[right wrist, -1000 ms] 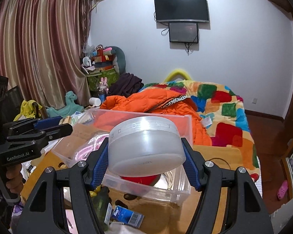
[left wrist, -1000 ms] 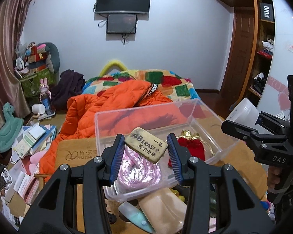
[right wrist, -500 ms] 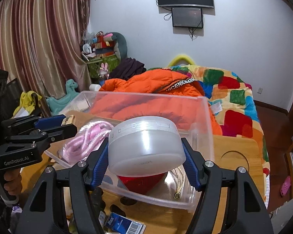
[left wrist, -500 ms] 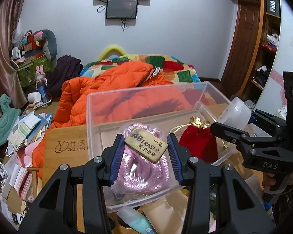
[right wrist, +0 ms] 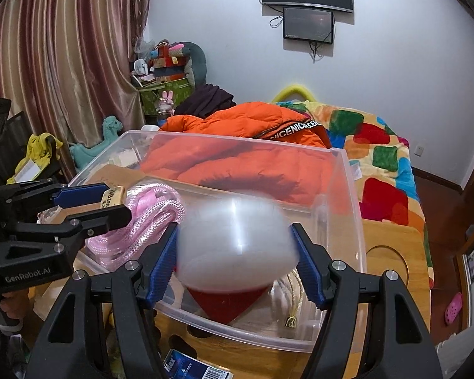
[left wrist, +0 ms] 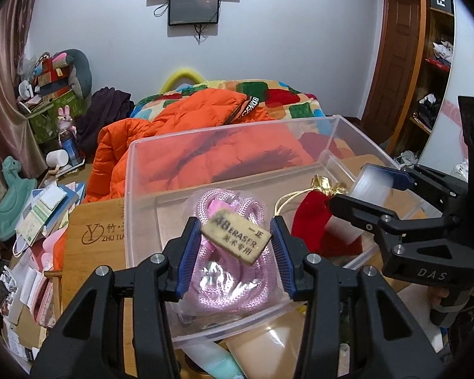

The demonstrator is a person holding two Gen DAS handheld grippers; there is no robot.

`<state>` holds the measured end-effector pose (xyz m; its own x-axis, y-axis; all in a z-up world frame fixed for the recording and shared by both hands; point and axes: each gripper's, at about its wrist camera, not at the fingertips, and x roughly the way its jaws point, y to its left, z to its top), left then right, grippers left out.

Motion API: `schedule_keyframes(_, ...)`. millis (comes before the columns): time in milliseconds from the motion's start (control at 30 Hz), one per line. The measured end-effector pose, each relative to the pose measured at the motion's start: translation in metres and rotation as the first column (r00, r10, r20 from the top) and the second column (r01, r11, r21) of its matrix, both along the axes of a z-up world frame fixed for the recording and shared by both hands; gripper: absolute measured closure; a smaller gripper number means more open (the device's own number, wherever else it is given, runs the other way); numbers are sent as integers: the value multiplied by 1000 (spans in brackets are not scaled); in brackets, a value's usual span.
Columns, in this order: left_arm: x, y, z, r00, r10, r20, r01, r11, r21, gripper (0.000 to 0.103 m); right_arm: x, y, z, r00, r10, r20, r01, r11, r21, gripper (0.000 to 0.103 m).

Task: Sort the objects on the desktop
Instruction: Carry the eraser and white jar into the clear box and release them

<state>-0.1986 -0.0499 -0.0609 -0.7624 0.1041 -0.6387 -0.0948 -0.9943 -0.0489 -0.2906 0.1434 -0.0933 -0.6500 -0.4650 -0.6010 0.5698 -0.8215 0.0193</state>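
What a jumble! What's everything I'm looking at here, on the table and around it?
Storage bin: one, clear plastic, on the wooden table.
Rope: one, pink, coiled inside the bin.
Pouch: one, red with gold cord, inside the bin.
Eraser: one, tan, between the left fingers above the bin.
Round container: one, white, blurred, between the right fingers over the pouch.
Wooden table: one, light brown.
Jacket: one, orange, on the bed behind.
Left hand-held gripper: one, black with blue pads.
Right hand-held gripper: one, black with blue pads.
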Motion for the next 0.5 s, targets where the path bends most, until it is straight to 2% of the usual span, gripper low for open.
schedule_keyframes(67,1,0,0,1000,5,-3,-5,1000,-2,50,0,0,0,1000,-2,-1,2,1000,0,37)
schedule_keyframes(167,3,4,1,1000,7,-11,-7,1000,-18,41,2,0,0,1000,-15,-8,15,1000,8,23)
schedule_keyframes(233,8,7,3,999,9,-31,-10,999,-43,35,6,-1,2,999,-21,-39,22,1000,21,23)
schedule_keyframes(300,12,10,6,999,5,-44,-7,998,-58,35,10,-1,5,998,-20,-54,22,999,31,23)
schedule_keyframes(433,21,11,14,997,7,-71,-12,998,-70,22,18,3,13,997,-36,-76,37,999,22,22)
schedule_keyframes(500,27,12,19,996,14,-93,-21,997,-80,20,22,9,16,995,-51,-81,52,999,12,18)
